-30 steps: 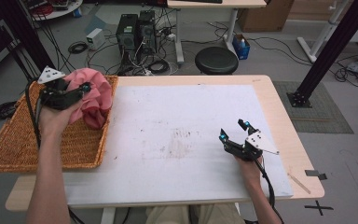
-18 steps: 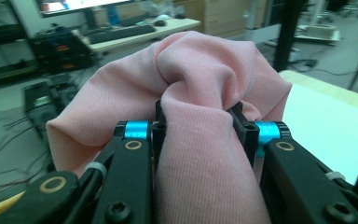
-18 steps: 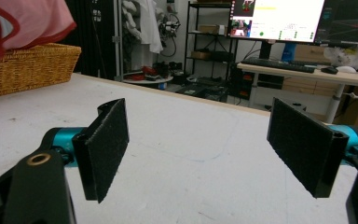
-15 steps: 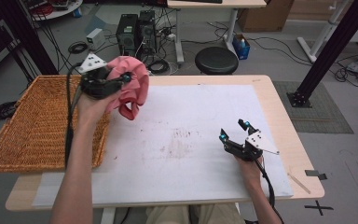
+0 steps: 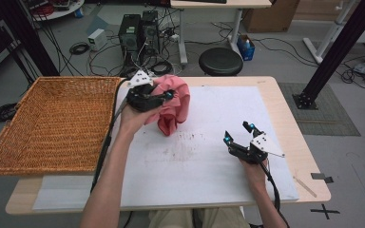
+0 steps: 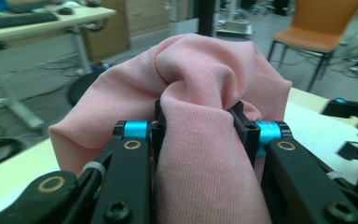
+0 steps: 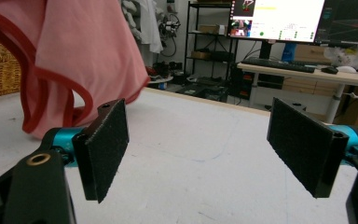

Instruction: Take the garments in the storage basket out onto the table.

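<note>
Hanging pink cloth (image 5: 172,107) seemingly pinched in left hand-held gripper (image 5: 167,96).

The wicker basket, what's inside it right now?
The wicker basket shows bare woven floor. The pink cloth hangs outside it over the white mat, clamped in the left tool. Nothing covers the basket's inside.

Soft pink knit cloth garment (image 6: 200,93), matt with a fine ribbed weave and darker red edging. Woven wicker basket (image 5: 52,123), coarse and rough. White paper-like table sheet (image 5: 195,161), matt and scuffed, over pale smooth wood. Matt black plastic right gripper (image 7: 205,154) with grainy, rough pads (image 7: 105,147) and glossy blue metal collars.
</note>
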A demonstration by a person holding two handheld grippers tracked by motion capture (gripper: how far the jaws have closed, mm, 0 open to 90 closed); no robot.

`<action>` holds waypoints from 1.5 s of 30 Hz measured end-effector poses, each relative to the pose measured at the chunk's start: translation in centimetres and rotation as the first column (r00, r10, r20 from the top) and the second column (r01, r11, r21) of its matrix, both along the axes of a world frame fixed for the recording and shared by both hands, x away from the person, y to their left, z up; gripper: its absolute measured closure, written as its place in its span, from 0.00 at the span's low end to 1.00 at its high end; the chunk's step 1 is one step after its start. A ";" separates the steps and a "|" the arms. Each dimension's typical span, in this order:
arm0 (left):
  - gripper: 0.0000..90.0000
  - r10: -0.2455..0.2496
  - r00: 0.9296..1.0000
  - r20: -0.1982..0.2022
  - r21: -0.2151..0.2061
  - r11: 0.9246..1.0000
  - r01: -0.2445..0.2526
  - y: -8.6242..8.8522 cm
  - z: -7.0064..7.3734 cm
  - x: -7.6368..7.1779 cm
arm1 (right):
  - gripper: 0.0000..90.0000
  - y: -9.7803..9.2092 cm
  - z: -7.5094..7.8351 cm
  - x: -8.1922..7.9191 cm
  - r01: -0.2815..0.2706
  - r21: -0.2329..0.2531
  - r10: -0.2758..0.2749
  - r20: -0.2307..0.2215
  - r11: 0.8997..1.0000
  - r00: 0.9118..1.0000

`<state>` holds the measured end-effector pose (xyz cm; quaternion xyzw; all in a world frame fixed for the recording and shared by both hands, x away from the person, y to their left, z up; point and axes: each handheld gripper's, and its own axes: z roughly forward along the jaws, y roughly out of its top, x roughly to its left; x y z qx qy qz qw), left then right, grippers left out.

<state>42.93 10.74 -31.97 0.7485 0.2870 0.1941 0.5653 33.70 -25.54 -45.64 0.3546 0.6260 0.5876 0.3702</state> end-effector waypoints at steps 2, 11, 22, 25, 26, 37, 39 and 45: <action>0.74 -0.033 0.999 -0.016 -0.008 0.999 0.033 -1.2 -0.8 0.1 | 0.23 0.0 0.0 0.0 0.000 0.000 0.000 0.000 1.000 1.000; 0.74 -0.135 0.990 -0.027 -0.081 0.988 0.133 -6.5 -2.5 0.4 | 0.23 0.0 0.0 0.0 0.000 -0.001 0.000 0.003 1.000 1.000; 0.73 -0.149 0.967 -0.208 0.082 0.982 0.169 -9.9 -8.7 1.1 | 0.23 0.0 0.0 0.1 0.004 0.005 -0.004 0.001 1.000 1.000; 0.72 -0.115 0.964 -0.239 0.145 0.978 0.152 -10.0 -10.0 1.1 | 0.23 -0.1 0.0 0.0 0.004 0.007 -0.004 -0.001 1.000 1.000; 0.72 -0.111 0.963 -0.245 0.158 0.976 0.153 -10.0 -10.2 1.0 | 0.23 -0.1 0.0 0.0 0.004 0.007 -0.004 -0.001 1.000 1.000; 0.69 -0.083 0.957 -0.277 0.157 0.979 0.130 -9.6 -12.3 0.5 | 0.23 -0.1 0.0 0.1 0.020 0.021 -0.020 -0.008 1.000 1.000; 0.63 -0.078 0.957 -0.278 0.167 0.978 0.128 -9.5 -12.3 0.4 | 0.23 -0.2 0.0 0.1 0.021 0.024 -0.020 -0.010 0.999 1.000; 0.35 -0.034 0.962 -0.271 0.152 0.985 0.078 -9.2 -11.4 -0.5 | 0.23 -0.2 0.0 0.1 0.016 0.023 -0.016 -0.010 1.000 1.000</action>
